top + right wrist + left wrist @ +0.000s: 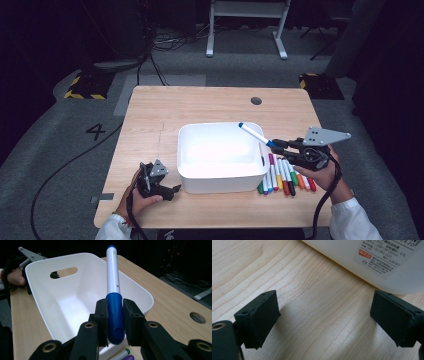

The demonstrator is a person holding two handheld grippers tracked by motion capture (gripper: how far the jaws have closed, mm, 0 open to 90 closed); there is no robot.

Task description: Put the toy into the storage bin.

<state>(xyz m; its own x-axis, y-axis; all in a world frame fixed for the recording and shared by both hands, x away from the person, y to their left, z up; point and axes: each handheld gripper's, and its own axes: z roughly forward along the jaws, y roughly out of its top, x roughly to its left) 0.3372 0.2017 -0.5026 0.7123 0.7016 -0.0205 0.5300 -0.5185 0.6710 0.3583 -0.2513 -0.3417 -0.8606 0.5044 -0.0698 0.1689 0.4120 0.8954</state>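
- Right gripper [115, 315], raised over the white plastic bin's [220, 172] right rim, clamps a blue-capped white marker [113, 293] by its cap, barrel angled over the bin.
- Left gripper [324, 315] rests low near the wooden table's [150, 115] front-left corner, jaws apart, empty.

Bright overhead light on the table [215, 107], dark surroundings, soft shadows.

table [150, 115]: pale wood, matt, fine grain
tub [220, 177]: white plastic, smooth, faint sheen
label [384, 257]: printed paper
pen [113, 277]: glossy plastic
gripper pads [260, 315]: black, matt, rubbery
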